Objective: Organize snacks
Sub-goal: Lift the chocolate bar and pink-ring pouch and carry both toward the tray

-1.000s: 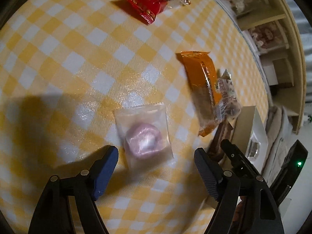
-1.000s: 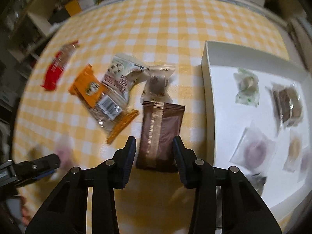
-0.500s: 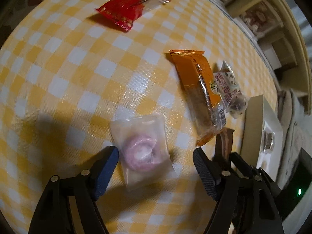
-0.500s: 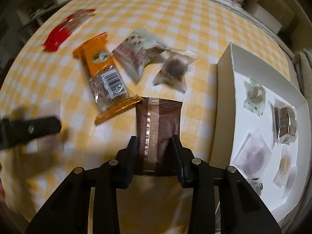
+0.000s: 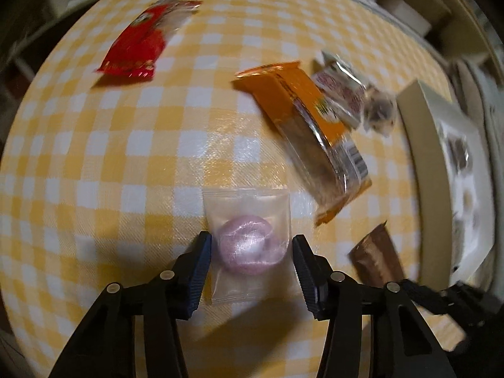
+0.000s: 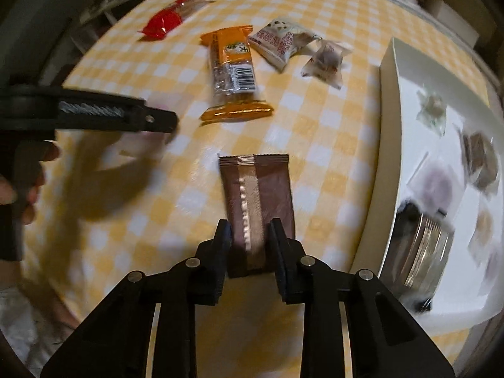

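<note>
Left wrist view: the left gripper (image 5: 250, 252) brackets the clear pouch (image 5: 249, 242), fingers spread, not yet pinching — light, slippery film, probably best taken across the pink sweet (image 5: 247, 247).

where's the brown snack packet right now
In the right wrist view, the brown packet lies on the checked tablecloth between the right gripper's fingers, left of the white tray.

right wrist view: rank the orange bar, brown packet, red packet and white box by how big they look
1. white box
2. brown packet and orange bar: similar; the packet sits nearer, so no ranking
3. red packet, smallest, but farthest from the camera
</note>
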Motion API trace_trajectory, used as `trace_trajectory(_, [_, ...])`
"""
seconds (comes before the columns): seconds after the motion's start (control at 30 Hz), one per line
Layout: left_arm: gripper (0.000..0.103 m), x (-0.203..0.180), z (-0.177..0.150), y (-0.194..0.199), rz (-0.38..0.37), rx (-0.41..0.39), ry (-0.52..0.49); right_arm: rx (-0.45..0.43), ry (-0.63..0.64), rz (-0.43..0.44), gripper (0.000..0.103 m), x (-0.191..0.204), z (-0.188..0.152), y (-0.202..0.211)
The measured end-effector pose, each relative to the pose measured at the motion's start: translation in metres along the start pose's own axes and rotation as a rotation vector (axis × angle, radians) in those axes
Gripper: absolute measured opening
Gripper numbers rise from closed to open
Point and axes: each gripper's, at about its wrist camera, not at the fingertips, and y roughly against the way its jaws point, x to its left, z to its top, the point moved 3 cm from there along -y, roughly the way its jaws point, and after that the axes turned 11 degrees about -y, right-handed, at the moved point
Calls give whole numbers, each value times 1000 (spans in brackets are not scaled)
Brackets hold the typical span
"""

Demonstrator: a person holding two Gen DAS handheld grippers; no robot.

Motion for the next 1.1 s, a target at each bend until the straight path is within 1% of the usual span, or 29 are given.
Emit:
trace_trajectory(0.1, [51,-7,0,-4,24,1,-34,-18,-43,48,26,-5,1,11])
trace_trajectory(0.2, [52,-7,-2,-3,37,7,-54,-46,-60,73,28,-17,2,19])
trace_trajectory(0.3, [52,-1,-7,1,86,33,-75,-57,-51,92,35,-22,13,19])
trace_trajectory(0.37, [52,5,-11,5,101,49,-75,-61,-36,95,43,-20,19,16])
trace_trajectory(0.47, [52,10,-16,9,115,76,-87,-40,1,88,44,-19,28,8])
trace_trajectory(0.57, [53,11,-21,12,149,102,-114,-21,37,76,45,-11,41,-6])
trace_trajectory(0.63, [60,16,-24,14,148,112,-101,-16,53,66,48,-8,43,-10])
trace_trajectory(0.7, [65,20,-27,15,150,116,-80,-6,69,56,53,-5,44,-14])
trace_trajectory(0.73, [65,22,-29,16,151,116,-71,-4,79,49,55,-4,42,-14])
trace_trajectory(0.83, [65,28,-31,17,147,114,-40,13,96,17,55,-1,38,-16])
trace_trajectory(0.97, [63,32,-31,18,131,101,15,51,58,35,49,-4,31,-18])
trace_trajectory(1.0, [59,32,-31,18,130,98,17,53,52,37,47,-5,30,-17])
trace_trajectory(1.03, [53,31,-30,18,131,98,14,54,49,39,43,-5,30,-17])
trace_trajectory(1.1, [51,26,-30,18,133,96,-3,48,33,43,42,-7,30,-14])
